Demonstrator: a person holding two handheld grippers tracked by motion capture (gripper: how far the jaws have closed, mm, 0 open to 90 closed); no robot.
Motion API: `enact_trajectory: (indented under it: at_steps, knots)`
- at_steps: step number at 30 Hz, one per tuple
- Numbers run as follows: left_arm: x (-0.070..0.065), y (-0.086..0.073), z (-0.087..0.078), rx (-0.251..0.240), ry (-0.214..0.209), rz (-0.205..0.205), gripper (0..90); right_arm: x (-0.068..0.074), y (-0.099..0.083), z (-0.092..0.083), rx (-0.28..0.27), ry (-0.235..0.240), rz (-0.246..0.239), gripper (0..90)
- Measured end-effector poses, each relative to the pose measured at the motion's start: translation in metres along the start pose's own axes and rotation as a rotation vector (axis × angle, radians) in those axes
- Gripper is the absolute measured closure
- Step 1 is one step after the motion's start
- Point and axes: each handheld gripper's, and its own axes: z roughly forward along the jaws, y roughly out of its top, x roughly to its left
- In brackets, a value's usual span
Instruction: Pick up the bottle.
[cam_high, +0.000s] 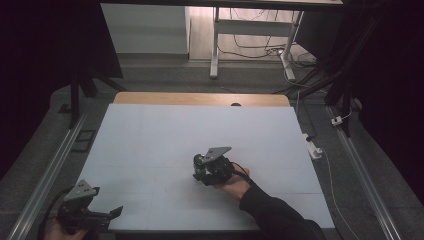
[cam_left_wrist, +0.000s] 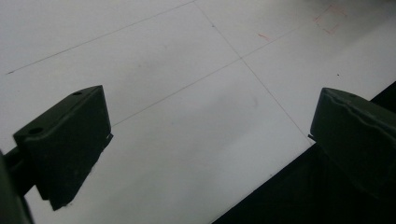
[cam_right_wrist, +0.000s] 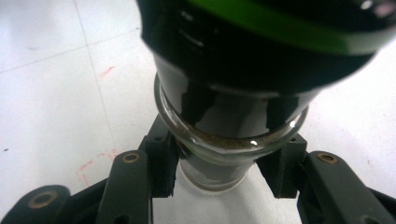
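Right hand-held gripper (cam_right_wrist: 219, 177) clenched on glass jar (cam_right_wrist: 219, 154) with black lid, left hand-held gripper (cam_left_wrist: 210, 140) released over white table (cam_left_wrist: 187, 70)

A white table (cam_high: 165, 130) with a wooden far edge (cam_high: 200, 98) stands on grey floor (cam_high: 165, 75), metal rails (cam_high: 50, 170) flanking it; beyond it, a white desk frame (cam_high: 250, 30) over tangled cables (cam_high: 255, 50), dim surroundings.

Three cameras on one worktop (cam_high: 165, 135)
One looks down from above — two ride low, tight on that same white surface.
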Motion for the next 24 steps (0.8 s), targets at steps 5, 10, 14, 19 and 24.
enact_trajectory:
  at_steps: [5, 10, 14, 19, 24]
  knots:
    - [0.0, 0.0, 0.0, 0.0, 0.0, 0.0, 0.0, 0.001, 0.005, -0.009, -0.004, -0.004, -0.016, 52.9]
    - [0.0, 0.0, 0.0, 0.001, 0.0, 0.0, 0.0, 0.003, 0.012, -0.018, -0.006, -0.016, -0.031, 52.9]
    - [0.0, 0.0, 0.0, 0.001, -0.001, 0.0, 0.0, 0.003, 0.016, -0.024, -0.008, -0.011, -0.014, 52.8]
    - [0.0, 0.0, 0.0, 0.0, 0.0, 0.001, 0.0, 0.002, 0.02, -0.032, 0.006, -0.002, 0.014, 52.8]
    - [-0.001, 0.0, 0.0, -0.001, 0.0, 0.003, 0.0, 0.002, 0.024, -0.039, 0.006, -0.003, 0.014, 52.8]
